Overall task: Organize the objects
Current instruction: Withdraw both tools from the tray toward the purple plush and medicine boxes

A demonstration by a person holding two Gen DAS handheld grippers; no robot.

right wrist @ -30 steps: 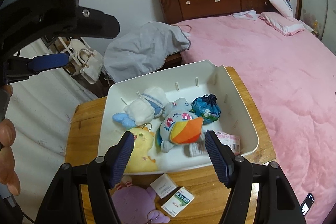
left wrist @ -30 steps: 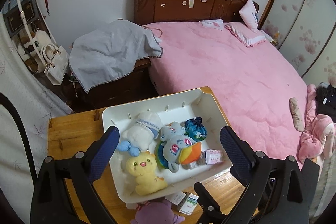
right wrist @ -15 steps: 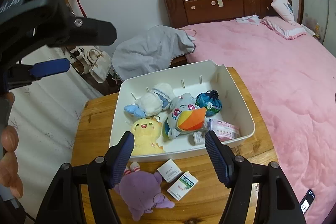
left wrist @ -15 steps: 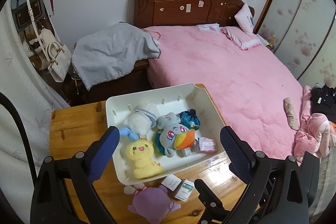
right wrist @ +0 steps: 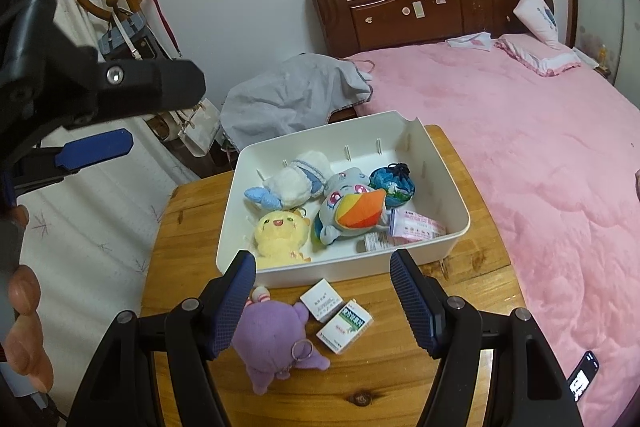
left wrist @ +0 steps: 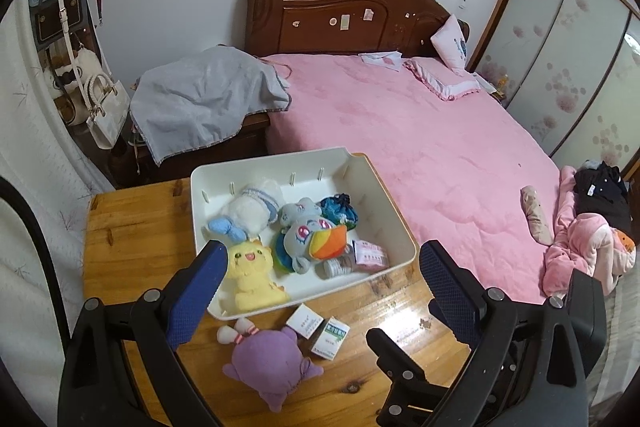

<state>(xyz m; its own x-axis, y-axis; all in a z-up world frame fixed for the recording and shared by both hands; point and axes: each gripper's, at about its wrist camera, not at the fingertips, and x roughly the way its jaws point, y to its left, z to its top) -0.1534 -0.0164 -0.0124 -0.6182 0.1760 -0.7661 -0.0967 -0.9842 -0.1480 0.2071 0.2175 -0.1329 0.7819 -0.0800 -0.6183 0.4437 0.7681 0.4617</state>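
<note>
A white bin (left wrist: pixel 396 215) (right wrist: pixel 448 171) stands on a wooden table (left wrist: pixel 132 223) (right wrist: pixel 188 211). It holds a yellow plush (left wrist: pixel 252 275) (right wrist: pixel 280 231), a white and blue plush (right wrist: pixel 296 179), a rainbow pony plush (left wrist: pixel 316 235) (right wrist: pixel 352 211), a blue pouch (right wrist: pixel 394 179) and a pink packet (right wrist: pixel 416 227). In front of the bin lie a purple plush (left wrist: pixel 268 359) (right wrist: pixel 272 331) and two small boxes (left wrist: pixel 320 331) (right wrist: pixel 336 311). My left gripper (left wrist: pixel 320 283) and right gripper (right wrist: pixel 324 287) are open and empty, above the table's near side.
A pink bed (left wrist: pixel 420 131) runs along the table's right edge. A grey cloth (left wrist: pixel 204 99) covers a nightstand behind the table. Handbags (left wrist: pixel 104 107) hang at the left. A phone (right wrist: pixel 584 375) lies at the bed's near edge.
Both grippers have pulled back and up from the bin. The purple plush and the two boxes have come fully into view. Both stay open.
</note>
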